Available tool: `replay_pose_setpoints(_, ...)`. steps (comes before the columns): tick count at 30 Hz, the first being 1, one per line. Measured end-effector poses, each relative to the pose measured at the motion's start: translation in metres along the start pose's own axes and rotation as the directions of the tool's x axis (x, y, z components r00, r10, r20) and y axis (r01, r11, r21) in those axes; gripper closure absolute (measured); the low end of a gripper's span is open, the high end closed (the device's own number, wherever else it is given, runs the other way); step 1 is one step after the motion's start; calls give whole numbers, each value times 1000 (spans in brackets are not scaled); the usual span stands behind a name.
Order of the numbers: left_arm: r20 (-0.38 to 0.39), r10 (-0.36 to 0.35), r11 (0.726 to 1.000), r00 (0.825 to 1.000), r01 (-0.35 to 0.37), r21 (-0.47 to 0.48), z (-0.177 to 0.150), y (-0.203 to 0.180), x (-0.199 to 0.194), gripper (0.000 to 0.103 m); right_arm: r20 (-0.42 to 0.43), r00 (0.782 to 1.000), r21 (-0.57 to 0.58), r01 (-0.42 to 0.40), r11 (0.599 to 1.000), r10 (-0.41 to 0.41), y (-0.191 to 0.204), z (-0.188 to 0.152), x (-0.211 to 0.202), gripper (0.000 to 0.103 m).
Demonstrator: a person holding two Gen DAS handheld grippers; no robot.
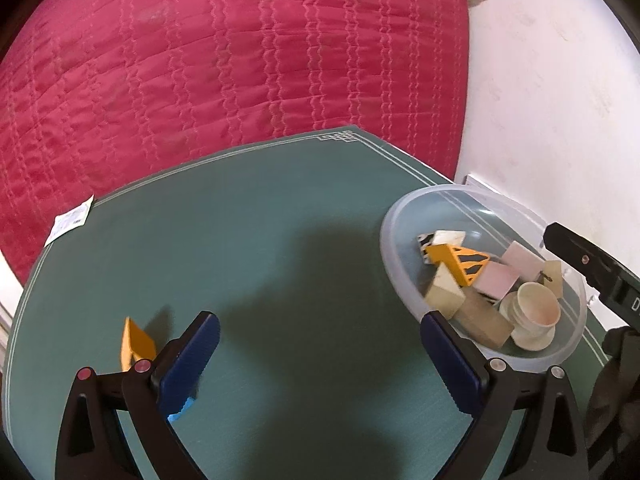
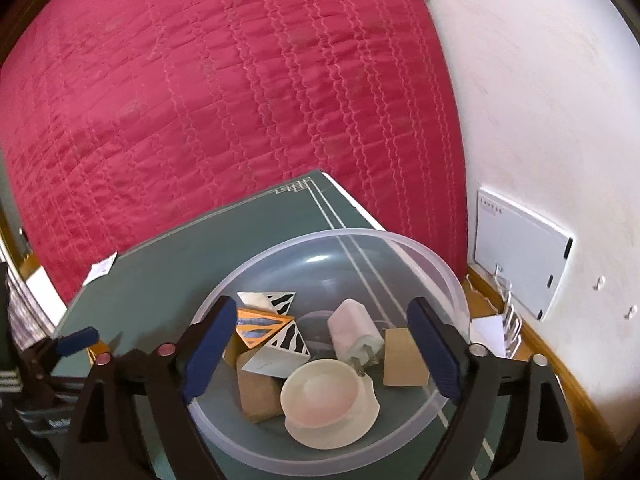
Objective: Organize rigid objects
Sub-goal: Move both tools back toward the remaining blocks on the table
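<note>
A clear plastic bowl (image 1: 394, 220) (image 2: 448, 280) stands on the green mat (image 1: 260, 240) at its right side. It holds wooden blocks, striped triangular blocks (image 2: 260, 326), a pink-white plug adapter (image 2: 354, 330) and a small cream cup on a saucer (image 2: 328, 400). An orange triangular block (image 1: 136, 344) lies alone on the mat, just left of my left gripper's left finger. My left gripper (image 1: 320, 344) is open and empty above the mat. My right gripper (image 2: 322, 340) is open and empty, hovering over the bowl.
A red quilted bed cover (image 1: 240, 60) lies beyond the mat. A white wall (image 2: 540, 100) with a white panel (image 2: 520, 248) is at the right. A small paper label (image 1: 72, 220) lies at the mat's far left edge.
</note>
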State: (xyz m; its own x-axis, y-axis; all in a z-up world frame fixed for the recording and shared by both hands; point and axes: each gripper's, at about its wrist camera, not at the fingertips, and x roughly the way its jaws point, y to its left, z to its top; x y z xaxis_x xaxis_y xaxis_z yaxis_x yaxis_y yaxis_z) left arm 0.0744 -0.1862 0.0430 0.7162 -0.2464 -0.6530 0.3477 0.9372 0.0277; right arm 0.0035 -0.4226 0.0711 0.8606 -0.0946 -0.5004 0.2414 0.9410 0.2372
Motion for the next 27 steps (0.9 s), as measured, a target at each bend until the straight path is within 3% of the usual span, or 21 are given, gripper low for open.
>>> replay_pose_setpoints(2, -5, 7, 1000, 1000, -8, -14, -2, 7, -1, 1, 10, 1000, -30, 1, 1000, 0, 5, -1, 0, 2)
replay_pose_setpoints(17, -11, 106, 991, 994, -106, -87, -19, 57, -12, 1, -55, 994, -142, -105, 984, 99, 46, -19, -7, 2)
replay_pose_setpoints(23, -24, 137, 985, 990, -138, -101, -27, 73, -15, 1, -99, 983, -194, -174, 965, 157, 70, -33, -11, 2)
replay_pose_setpoints(27, -23, 160, 980, 987, -162, -115, -32, 90, -20, 1, -144, 963, -211, -255, 944, 228, 86, -41, -15, 2)
